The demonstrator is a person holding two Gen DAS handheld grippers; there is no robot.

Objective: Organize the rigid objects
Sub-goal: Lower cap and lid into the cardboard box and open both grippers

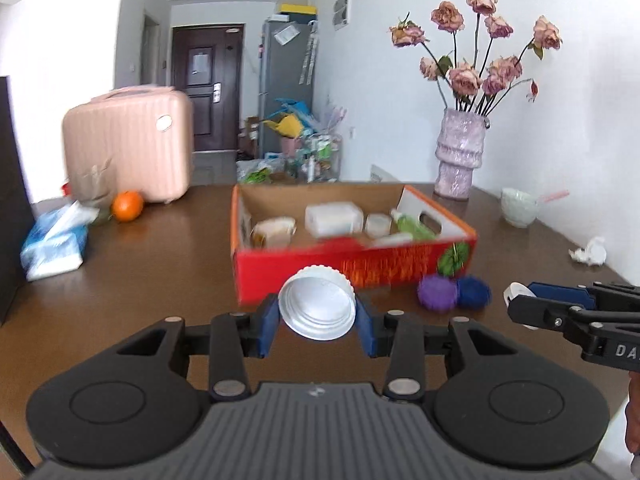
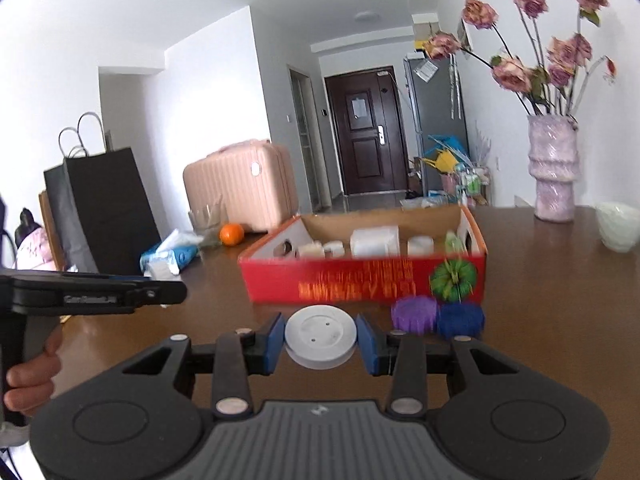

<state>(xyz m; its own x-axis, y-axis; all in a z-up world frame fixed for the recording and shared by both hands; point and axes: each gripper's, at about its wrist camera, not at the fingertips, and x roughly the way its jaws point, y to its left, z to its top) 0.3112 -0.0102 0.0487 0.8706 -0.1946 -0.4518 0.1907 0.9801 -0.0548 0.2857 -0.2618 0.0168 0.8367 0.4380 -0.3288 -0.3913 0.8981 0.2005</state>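
Both grippers clamp white lids (image 1: 317, 307) before box (image 1: 352, 270).

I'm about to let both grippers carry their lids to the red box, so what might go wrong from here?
1. The left gripper pinches the ribbed white lid tilted, by its rim only; it may slip out.
2. The purple ball and blue ball lie against the red box front; a low approach by the right gripper, holding the flat white lid, may knock them rolling.
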